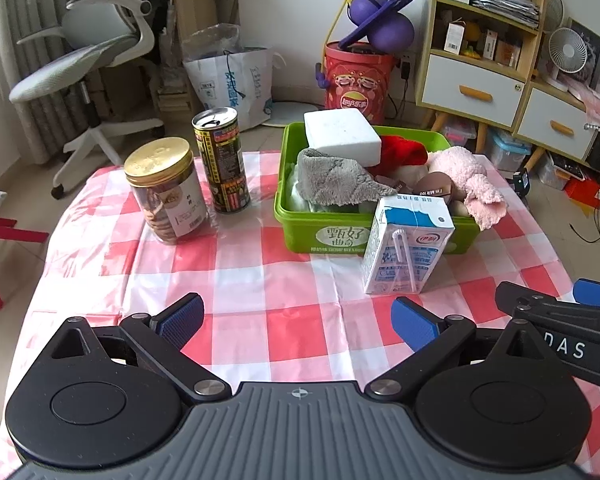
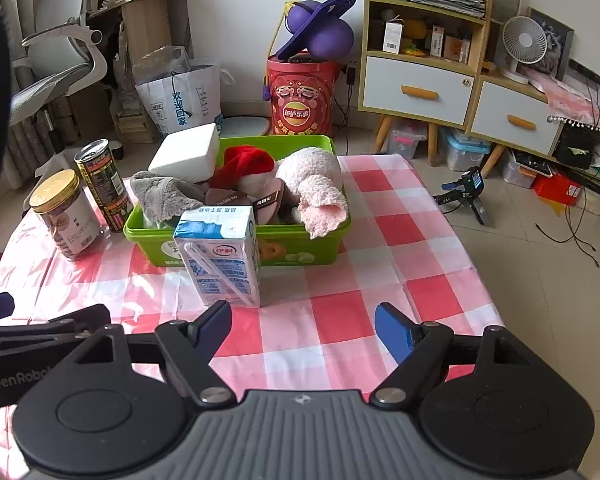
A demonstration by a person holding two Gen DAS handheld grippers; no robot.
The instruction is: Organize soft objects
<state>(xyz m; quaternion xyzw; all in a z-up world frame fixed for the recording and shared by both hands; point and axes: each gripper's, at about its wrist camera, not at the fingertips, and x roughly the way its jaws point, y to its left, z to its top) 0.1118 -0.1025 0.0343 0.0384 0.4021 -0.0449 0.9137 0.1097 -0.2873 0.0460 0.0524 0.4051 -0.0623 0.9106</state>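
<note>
Much of the bin's load sits buried, and both views lose things at their edges.

In the green bin (image 1: 296,216), the grey cloth (image 1: 332,180) and white foam block (image 1: 342,136) cover whatever lies beneath them; the red plush (image 2: 246,164) shows only its top, and the brown items (image 2: 236,200) carry labels too small to read. The milk carton (image 2: 220,256) hides part of the bin's front label. The jar (image 1: 166,190) has contents too blurred to identify. In the left wrist view the right gripper (image 1: 560,308) is cut off by the right edge; in the right wrist view the left gripper (image 2: 28,320) is cut off by the left edge, beside a dark blurred band.
</note>
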